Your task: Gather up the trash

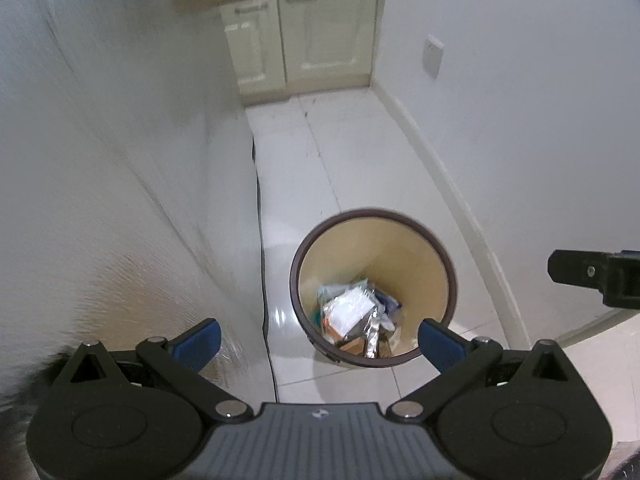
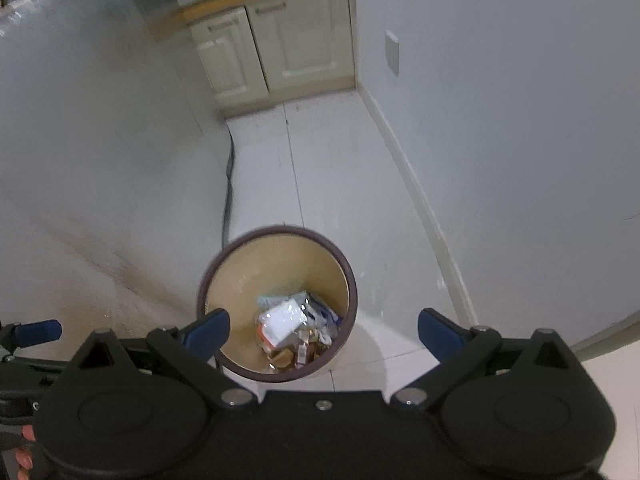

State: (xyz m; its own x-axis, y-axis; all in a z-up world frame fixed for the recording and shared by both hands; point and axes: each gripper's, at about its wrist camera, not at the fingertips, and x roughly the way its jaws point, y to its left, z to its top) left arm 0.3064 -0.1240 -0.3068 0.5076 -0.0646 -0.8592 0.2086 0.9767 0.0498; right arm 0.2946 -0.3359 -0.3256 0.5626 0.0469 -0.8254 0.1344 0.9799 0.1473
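Both tools gape wide and empty, left [image 1: 319,338] and right [image 2: 324,334], above the bin [image 1: 372,236] on the floor, trash [image 1: 354,320] inside; next, I judge, descend straight, clear of the rim.

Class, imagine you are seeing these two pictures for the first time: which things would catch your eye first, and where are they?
The round bin with its dark rim stands on the pale tiled floor between the walls, its bottom strewn with wrappers and packets. In front, the left gripper and right gripper both gape open and empty above it. Cream cabinets close the far end.
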